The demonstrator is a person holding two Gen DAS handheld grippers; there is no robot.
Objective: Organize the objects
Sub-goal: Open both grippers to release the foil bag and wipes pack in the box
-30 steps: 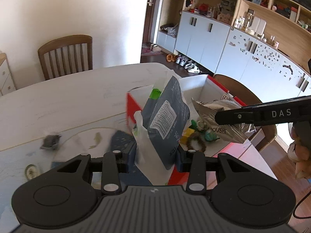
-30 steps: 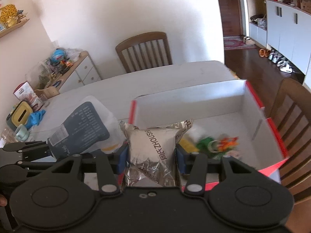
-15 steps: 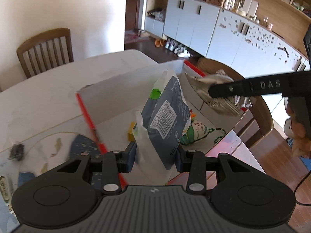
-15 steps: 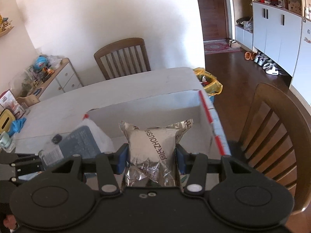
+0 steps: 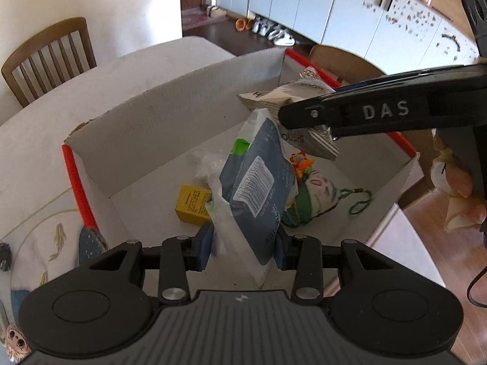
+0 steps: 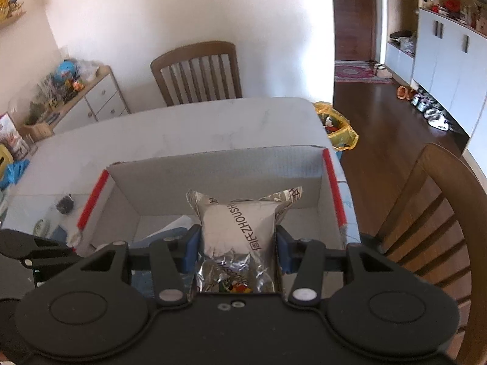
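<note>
Both packets now over box (image 5: 170,112) | left gripper (image 5: 242,251) jaws clamp upright blue pouch (image 5: 258,194) | right gripper (image 6: 237,251) jaws clamp foil bag (image 6: 240,228) lengthwise

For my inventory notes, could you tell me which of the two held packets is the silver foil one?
The silver foil packet in the right tool; the left tool holds a blue-and-white packet.

chairs: one (image 6: 197,73) behind the tabletop (image 6: 188,130), another (image 6: 441,213) at its right
bin: yellow bag (image 6: 336,129) on floor
cabinets: white (image 5: 350,15)
</note>
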